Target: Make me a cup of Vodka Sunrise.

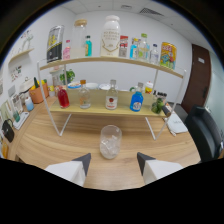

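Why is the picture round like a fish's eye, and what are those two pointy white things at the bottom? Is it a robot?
It is not a whole robot. A person holds a hand tool, a gripper, with a camera riding on it. That camera has a very wide lens, which bends everything round. The two pointy things are the gripper's fingers. They are open and hold nothing. Just ahead of them, on the wooden table, stands a clear glass with what looks like ice inside. Beyond it is a two-level shelf full of bottles, such as a red bottle and a blue bottle.
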Action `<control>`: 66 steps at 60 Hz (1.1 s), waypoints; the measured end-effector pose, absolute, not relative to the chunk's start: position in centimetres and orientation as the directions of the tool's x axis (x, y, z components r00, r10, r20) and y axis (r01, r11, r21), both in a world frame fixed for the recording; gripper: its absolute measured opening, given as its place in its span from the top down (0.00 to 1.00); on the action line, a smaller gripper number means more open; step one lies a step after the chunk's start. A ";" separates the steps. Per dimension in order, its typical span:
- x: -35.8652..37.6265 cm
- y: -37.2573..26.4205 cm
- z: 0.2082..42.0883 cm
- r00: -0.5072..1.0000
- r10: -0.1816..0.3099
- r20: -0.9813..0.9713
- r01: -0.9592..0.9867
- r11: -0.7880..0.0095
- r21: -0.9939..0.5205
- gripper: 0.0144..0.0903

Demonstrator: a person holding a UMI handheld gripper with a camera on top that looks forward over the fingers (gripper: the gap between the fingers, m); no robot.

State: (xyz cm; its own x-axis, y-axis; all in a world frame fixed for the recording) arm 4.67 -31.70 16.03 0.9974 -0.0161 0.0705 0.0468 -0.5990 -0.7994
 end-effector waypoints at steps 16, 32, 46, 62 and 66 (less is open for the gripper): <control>0.7 -35.0 14.5 0.998 -0.014 0.060 0.038 -0.624 -0.780 0.06; -8.1 -31.3 17.3 0.999 0.032 -0.022 -0.004 -0.484 -0.875 0.05; -12.1 -22.5 20.5 0.997 0.049 -0.054 -0.034 -0.352 -0.935 0.05; -13.7 -14.0 19.9 0.999 0.040 -0.027 -0.014 -0.299 -0.954 0.13; -13.8 -12.6 19.6 1.000 0.029 -0.009 0.000 -0.300 -0.954 0.18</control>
State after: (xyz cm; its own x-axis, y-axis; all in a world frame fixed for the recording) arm -13.81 -12.64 19.59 0.9995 0.0289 -0.0091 0.0000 -0.3002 -0.9539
